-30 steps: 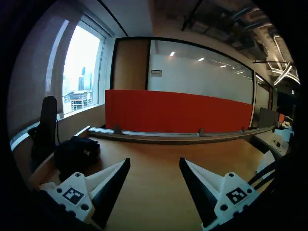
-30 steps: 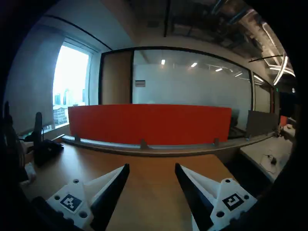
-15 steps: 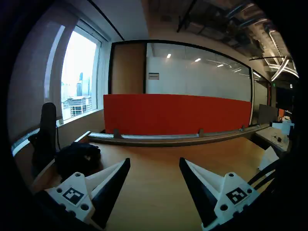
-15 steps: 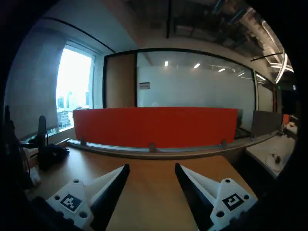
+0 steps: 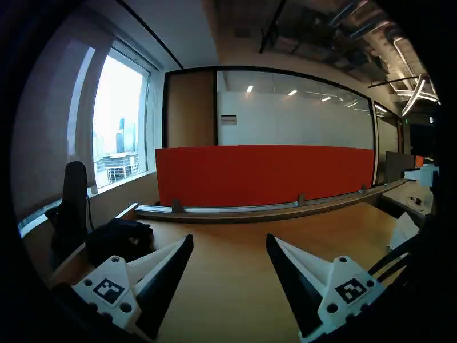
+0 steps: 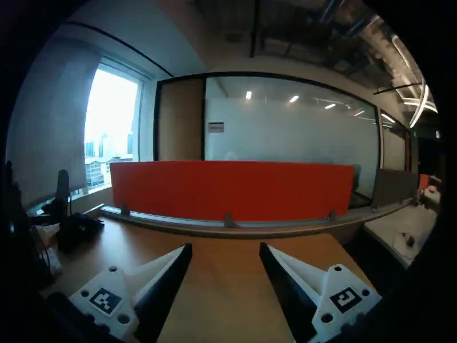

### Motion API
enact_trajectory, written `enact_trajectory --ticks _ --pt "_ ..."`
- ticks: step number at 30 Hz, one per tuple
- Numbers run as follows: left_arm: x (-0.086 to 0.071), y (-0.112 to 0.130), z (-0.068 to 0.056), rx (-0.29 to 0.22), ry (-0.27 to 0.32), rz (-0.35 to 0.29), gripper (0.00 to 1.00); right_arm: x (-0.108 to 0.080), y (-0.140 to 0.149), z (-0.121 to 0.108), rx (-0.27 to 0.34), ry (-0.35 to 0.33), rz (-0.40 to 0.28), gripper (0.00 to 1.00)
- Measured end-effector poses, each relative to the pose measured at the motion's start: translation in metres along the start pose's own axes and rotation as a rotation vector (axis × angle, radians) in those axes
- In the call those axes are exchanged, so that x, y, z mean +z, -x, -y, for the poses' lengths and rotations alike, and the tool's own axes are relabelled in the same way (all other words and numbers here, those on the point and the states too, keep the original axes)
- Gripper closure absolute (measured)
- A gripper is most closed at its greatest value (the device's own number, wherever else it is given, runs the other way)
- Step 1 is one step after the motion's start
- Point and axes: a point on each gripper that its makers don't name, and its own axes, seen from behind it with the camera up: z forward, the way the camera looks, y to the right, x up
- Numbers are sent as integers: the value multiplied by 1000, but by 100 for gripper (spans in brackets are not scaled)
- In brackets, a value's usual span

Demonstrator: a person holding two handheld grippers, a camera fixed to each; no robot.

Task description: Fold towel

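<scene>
White fingers of our left gripper [image 5: 229, 236] stand spread apart with nothing between them, above a wooden desk [image 5: 337, 228]. Our right gripper [image 6: 225, 244] is likewise wide and empty. Near the left gripper, to its left, a dark bundle [image 5: 117, 237] lies on the desk. Farther back runs a red divider [image 5: 263, 174], then a glass wall [image 5: 297, 120] and a window [image 5: 117, 131]. Where the towel lies we cannot tell.

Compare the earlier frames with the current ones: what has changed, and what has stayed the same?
In both views the red divider sits slightly lower in frame, so both grippers seem to have tipped up a little. Nothing was grasped or released. The left gripper and right gripper stay open and empty above the wooden desk.
</scene>
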Motion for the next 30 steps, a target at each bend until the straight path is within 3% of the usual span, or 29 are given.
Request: enact_trajectory --ticks 14,30 --pt "-7 22 12 38 -25 -68 6 -4 -9 18 25 -15 -15 9" --pt "1 90 33 -10 -40 -118 6 1 24 37 -40 -16 -37 9"
